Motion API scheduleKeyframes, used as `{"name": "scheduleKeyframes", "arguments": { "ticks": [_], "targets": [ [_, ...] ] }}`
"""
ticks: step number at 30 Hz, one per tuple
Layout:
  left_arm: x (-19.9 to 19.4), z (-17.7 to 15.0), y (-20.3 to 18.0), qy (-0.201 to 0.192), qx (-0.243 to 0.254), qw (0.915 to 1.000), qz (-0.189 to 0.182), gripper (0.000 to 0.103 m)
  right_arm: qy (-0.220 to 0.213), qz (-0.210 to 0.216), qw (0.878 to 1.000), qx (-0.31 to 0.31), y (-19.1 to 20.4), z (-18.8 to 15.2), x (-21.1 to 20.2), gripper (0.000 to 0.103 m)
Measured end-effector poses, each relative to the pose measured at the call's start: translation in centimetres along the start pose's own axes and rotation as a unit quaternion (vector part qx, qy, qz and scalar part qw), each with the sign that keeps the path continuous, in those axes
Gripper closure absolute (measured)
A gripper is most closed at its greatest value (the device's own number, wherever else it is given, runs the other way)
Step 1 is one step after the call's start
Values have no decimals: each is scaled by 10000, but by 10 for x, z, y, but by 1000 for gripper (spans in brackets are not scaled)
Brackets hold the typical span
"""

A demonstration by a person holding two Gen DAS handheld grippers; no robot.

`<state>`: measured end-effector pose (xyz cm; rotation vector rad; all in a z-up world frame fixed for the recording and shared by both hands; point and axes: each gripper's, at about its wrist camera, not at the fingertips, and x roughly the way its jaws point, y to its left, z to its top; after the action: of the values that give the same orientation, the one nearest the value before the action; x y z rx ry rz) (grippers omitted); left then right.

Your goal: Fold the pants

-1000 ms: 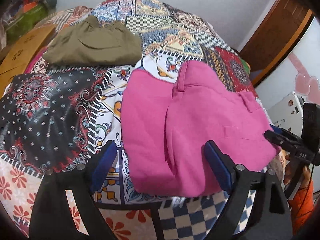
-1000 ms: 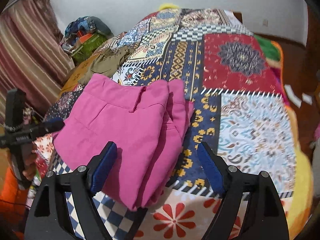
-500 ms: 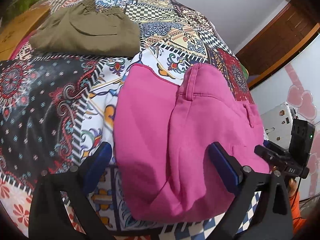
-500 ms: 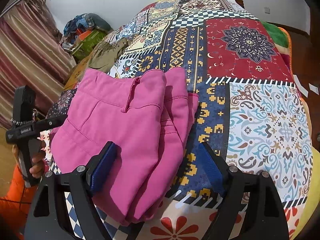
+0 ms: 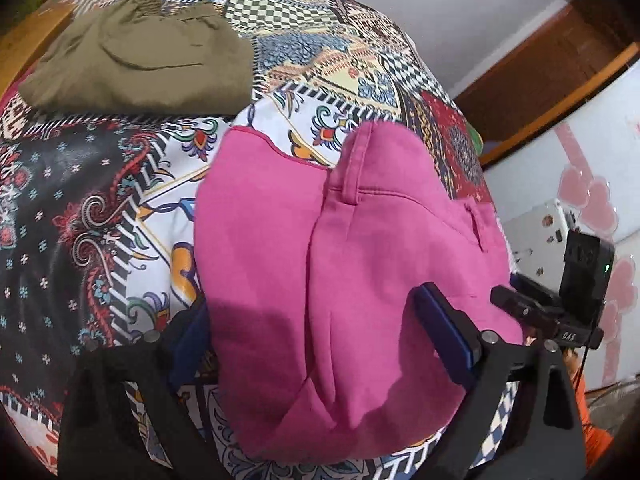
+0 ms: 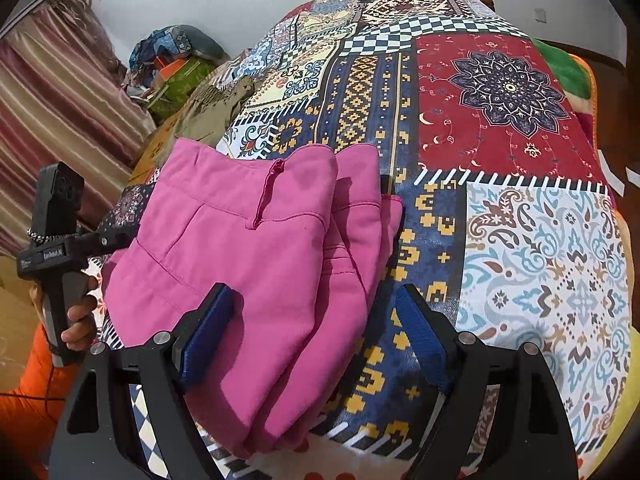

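Observation:
The pink pants lie folded in a thick stack on the patchwork bedspread, waistband away from me. My left gripper is open, its jaws standing either side of the stack's near left part, the left pad beside the fabric edge. In the right wrist view the pink pants lie at centre left. My right gripper is open and straddles the stack's near right edge. Each gripper shows in the other's view: the right, the left.
A folded olive-green garment lies further back on the bed, also seen in the right wrist view. A pile of bags and clothes sits by striped curtains. A wooden door stands beyond the bed's right side.
Both grippers have moved forward and down onto the pink pants; the jaws now straddle the stack's near edges. The pants have not shifted.

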<state>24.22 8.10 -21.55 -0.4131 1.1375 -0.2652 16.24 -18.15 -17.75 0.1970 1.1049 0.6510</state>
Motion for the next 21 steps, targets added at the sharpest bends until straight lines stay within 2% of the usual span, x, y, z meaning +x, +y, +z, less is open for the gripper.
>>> {"name": "scheduleKeyframes", "arguments": {
  "ticks": [3, 5, 6, 7, 8, 13, 15, 18, 21],
  "targets": [
    [0, -1, 2, -18, -33, 9999, -99, 13, -28, 34, 10000, -10, 1, 0, 1, 24],
    [-1, -1, 2, -46, -40, 9999, -149, 19, -41, 96, 9999, -43, 2, 0, 0, 31],
    [-2, -2, 0, -71, 22, 9998, -187, 28, -50, 137, 9999, -72, 4, 1, 0, 39],
    [-4, -2, -4, -94, 126, 9997, -213, 37, -60, 152, 9998, -103, 6, 0, -1, 41],
    [-5, -3, -8, -102, 189, 9996, -204, 40, -67, 143, 9998, -140, 8, 0, -1, 45],
    [-9, -4, -20, -193, 394, 9990, -23, 56, -191, 65, 9996, -218, 12, 1, -3, 55],
    [-12, -6, -23, -254, 442, 9987, 36, 61, -267, 6, 9994, -215, 11, 2, -6, 65],
    [-15, -9, -29, -362, 563, 9976, 204, 72, -357, 23, 9992, -169, 9, 3, -11, 74],
    [-20, -11, -33, -399, 664, 9965, 313, 76, -452, 54, 9989, -139, 8, 3, -16, 81]
  ]
}}
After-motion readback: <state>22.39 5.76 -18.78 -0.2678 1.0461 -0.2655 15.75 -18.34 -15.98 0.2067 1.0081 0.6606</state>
